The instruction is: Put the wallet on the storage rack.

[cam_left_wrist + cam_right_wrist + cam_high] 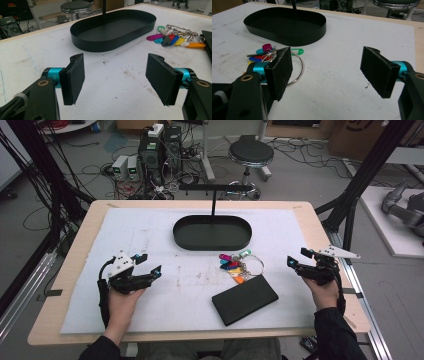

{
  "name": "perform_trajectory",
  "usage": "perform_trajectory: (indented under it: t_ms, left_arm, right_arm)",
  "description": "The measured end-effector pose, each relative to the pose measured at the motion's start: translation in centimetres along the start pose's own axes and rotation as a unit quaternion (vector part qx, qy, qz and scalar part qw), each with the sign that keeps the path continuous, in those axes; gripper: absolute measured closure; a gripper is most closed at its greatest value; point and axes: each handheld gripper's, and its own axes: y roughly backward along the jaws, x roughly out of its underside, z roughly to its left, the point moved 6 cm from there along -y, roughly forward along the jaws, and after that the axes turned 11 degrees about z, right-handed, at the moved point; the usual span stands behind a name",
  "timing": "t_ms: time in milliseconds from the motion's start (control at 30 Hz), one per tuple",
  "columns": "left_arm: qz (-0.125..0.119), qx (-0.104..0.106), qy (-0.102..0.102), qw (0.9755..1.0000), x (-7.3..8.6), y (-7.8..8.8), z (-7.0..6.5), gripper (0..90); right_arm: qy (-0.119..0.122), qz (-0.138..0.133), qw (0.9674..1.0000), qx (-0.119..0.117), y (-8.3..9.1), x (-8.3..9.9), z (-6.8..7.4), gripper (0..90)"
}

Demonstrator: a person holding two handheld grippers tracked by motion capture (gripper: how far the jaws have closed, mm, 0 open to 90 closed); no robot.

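Observation:
A black oval tray [212,243] stands empty at the back middle of the white mat. In front of it lies a bunch of coloured key tags on metal rings [236,265], and beside them a flat black case [244,299]. My left gripper [150,263] hovers open over the mat's left side, well apart from all of these. My right gripper [297,256] is open near the mat's right edge, to the right of the keys. The left gripper view has open jaws [115,80] facing the tray [112,43] and keys [175,38]. The right gripper view has open jaws [327,72], with the keys [265,53] behind the left jaw.
A thin black post with a crossbar [214,195] rises at the tray's far side. Beyond the table stand a round stool [251,154] and cabled electronics [160,150] on the floor. Black frame struts [360,180] flank the table's right side.

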Motion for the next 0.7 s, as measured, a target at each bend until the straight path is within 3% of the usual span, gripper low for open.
perform_trajectory:
  t_ms: [300, 467, 700]
  left_arm:
    - [0.0, -0.007, 0.008, 0.9999, 0.1, 0.5, 0.3, 31.7]
    - [-0.004, -0.006, 0.015, 0.9999, 0.1, 0.7, 0.5, 31.7]
    - [-0.01, -0.011, 0.023, 0.9996, 0.1, 1.1, 0.9, 31.7]
  right_arm:
    - [0.01, -0.021, 0.9997, 0.0, 0.1, -0.5, 0.2, 26.0]
    - [-0.001, -0.044, 0.9987, -0.025, 0.9, -1.3, 0.4, 26.0]
    - [0.029, -0.048, 0.9965, -0.061, 2.1, -1.1, 1.7, 26.0]
